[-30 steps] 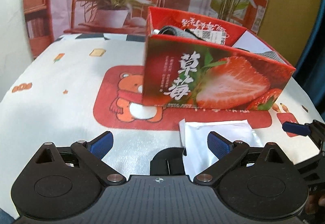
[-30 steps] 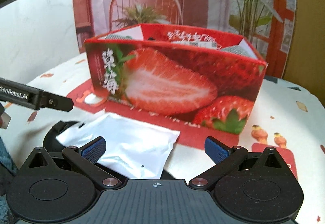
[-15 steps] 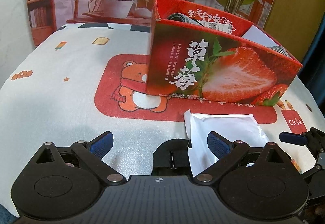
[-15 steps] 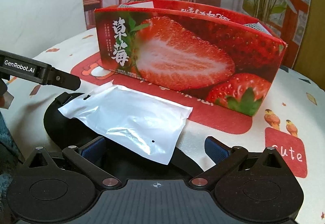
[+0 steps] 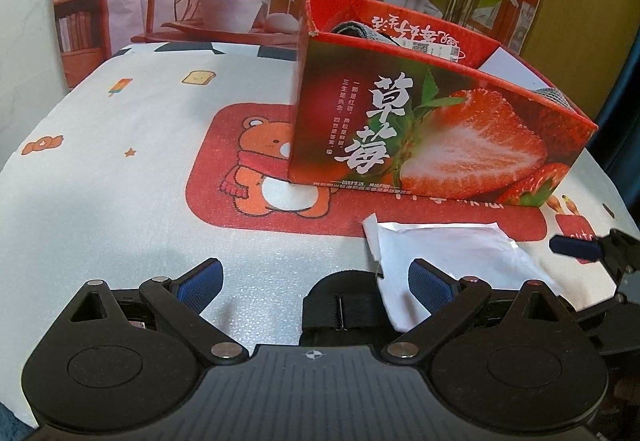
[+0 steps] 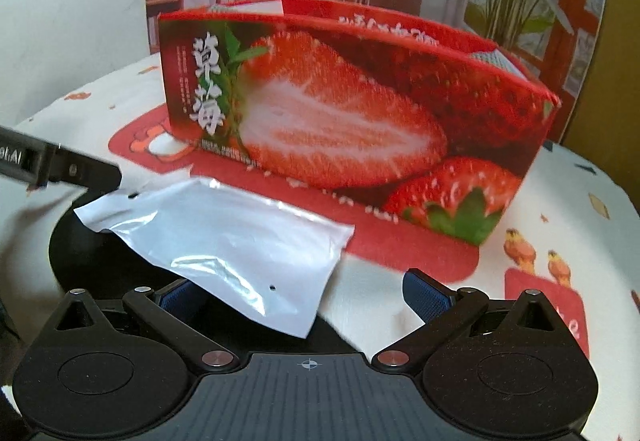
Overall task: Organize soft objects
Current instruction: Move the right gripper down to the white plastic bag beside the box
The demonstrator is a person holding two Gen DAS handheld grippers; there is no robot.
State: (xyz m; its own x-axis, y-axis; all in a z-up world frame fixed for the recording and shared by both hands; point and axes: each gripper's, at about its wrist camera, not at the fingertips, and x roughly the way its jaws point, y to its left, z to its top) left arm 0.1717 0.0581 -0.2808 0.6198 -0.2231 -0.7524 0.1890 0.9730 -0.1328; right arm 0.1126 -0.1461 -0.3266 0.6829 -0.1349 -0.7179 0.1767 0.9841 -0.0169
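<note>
White plastic pouch (image 6: 236,241) before the strawberry box (image 6: 352,121), over the spread right claw's (image 6: 294,291) left finger (image 6: 176,297).

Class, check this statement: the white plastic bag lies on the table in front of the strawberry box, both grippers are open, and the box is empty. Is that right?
One point is wrong: the box is not empty. The left wrist view shows grey fabric and a labelled item inside it. The rest stands: the bag lies in front of the box, and the left gripper and right gripper are open.
</note>
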